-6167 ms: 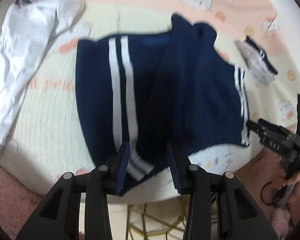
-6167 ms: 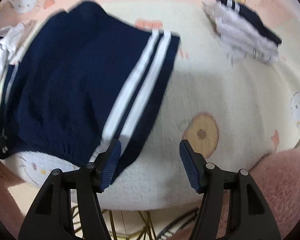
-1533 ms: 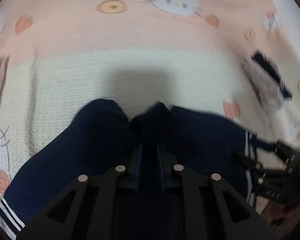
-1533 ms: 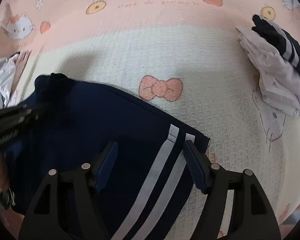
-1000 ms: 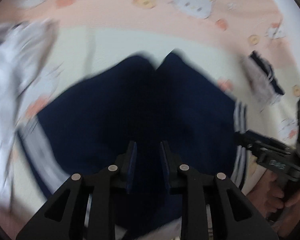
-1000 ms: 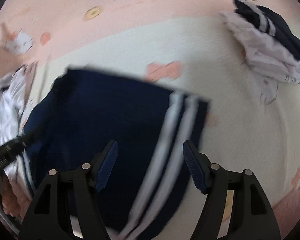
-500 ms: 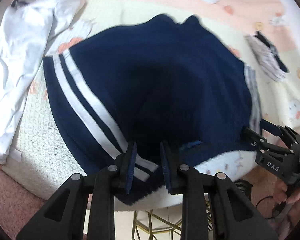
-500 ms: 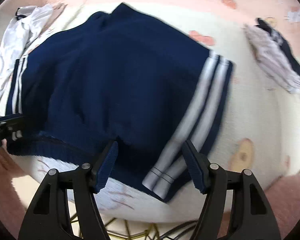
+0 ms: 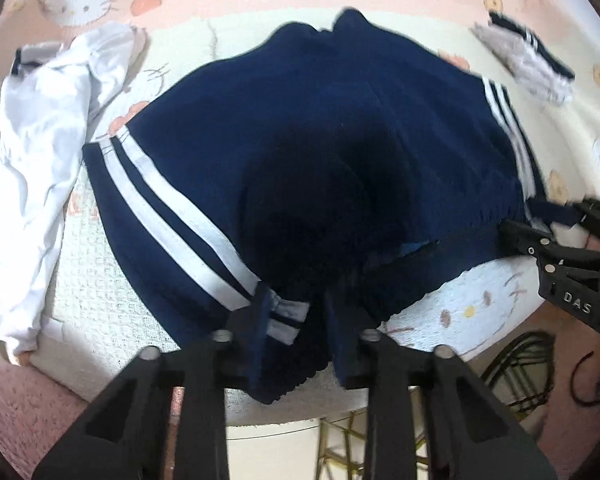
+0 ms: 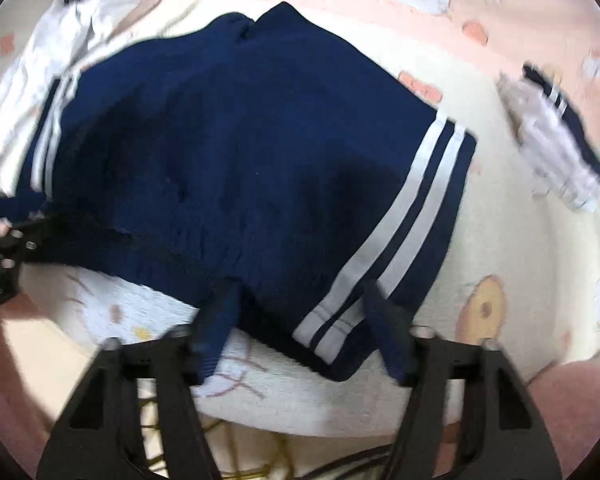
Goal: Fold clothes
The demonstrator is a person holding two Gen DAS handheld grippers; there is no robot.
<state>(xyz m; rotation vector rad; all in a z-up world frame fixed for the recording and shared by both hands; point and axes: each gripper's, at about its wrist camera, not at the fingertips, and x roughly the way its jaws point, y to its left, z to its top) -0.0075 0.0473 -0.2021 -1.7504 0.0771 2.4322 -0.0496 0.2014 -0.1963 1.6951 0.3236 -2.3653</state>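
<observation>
Navy shorts (image 9: 320, 152) with white side stripes lie spread flat on the cartoon-cat blanket (image 9: 100, 280), waistband toward me. My left gripper (image 9: 298, 320) is at the waistband's left corner. Its jaws are closing and the striped corner fills the narrow gap between the pads. My right gripper (image 10: 300, 312) is at the other waistband corner of the shorts (image 10: 240, 140). Its jaws are closing but still stand wide, with the stripe ends lying between them, unpressed. The right gripper (image 9: 548, 220) also shows in the left wrist view, and the left gripper (image 10: 4, 236) shows at the right wrist view's left edge.
A crumpled white garment (image 9: 32, 160) lies left of the shorts. A small folded grey and navy pile (image 9: 528, 64) sits at the far right. The blanket's near edge drops to gold wire legs (image 9: 340, 440) and a pink fluffy rug (image 10: 572, 412).
A second ago the shorts were moving in blur; now they lie spread flat. Both grippers have come back to the near waistband edge, one at each corner. The right fingers look blurred.
</observation>
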